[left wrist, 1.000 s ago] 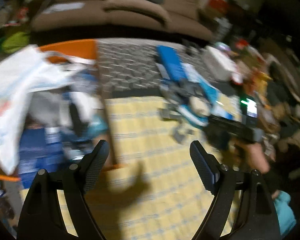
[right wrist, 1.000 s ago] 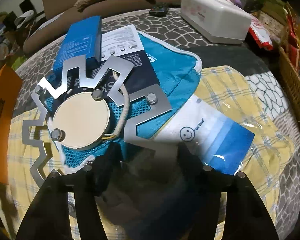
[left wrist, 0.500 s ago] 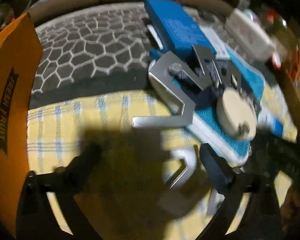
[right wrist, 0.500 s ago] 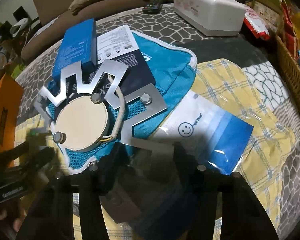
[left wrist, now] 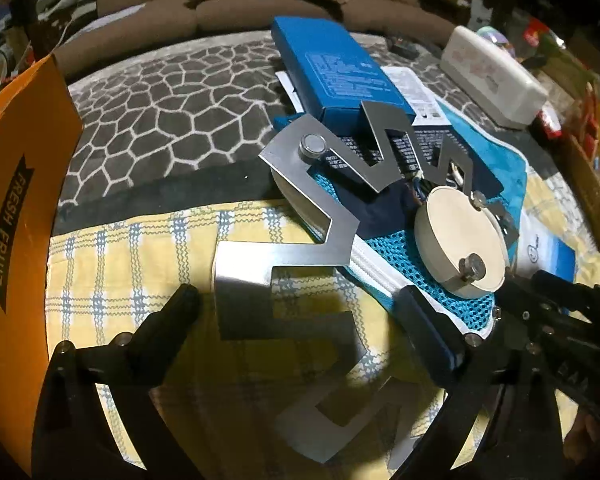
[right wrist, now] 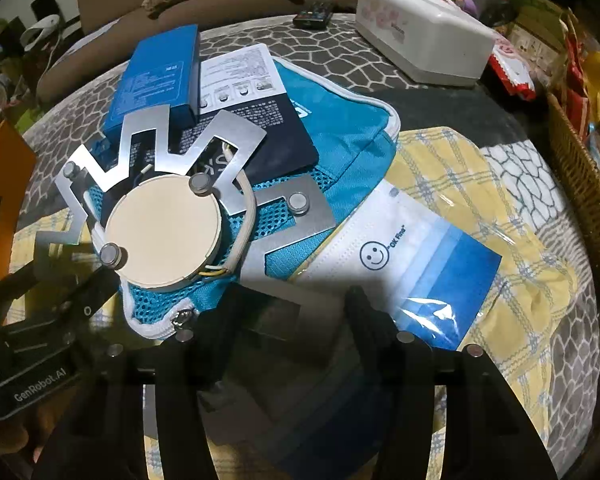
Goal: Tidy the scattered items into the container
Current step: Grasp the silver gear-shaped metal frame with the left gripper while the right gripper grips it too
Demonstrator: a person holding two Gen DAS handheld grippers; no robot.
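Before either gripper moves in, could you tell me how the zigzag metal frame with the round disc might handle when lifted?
The metal frame looks thin, flat and stiff, so it should hold its shape. The thick disc bolted on probably makes it disc-heavy and apt to tilt if gripped by an outer arm. Its polished surface may slip.

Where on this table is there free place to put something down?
Two free patches show: the grey patterned cloth between the orange box and the blue box, and the yellow cloth right of the mask pack. The middle is crowded: the metal piece lies over the blue pouch.
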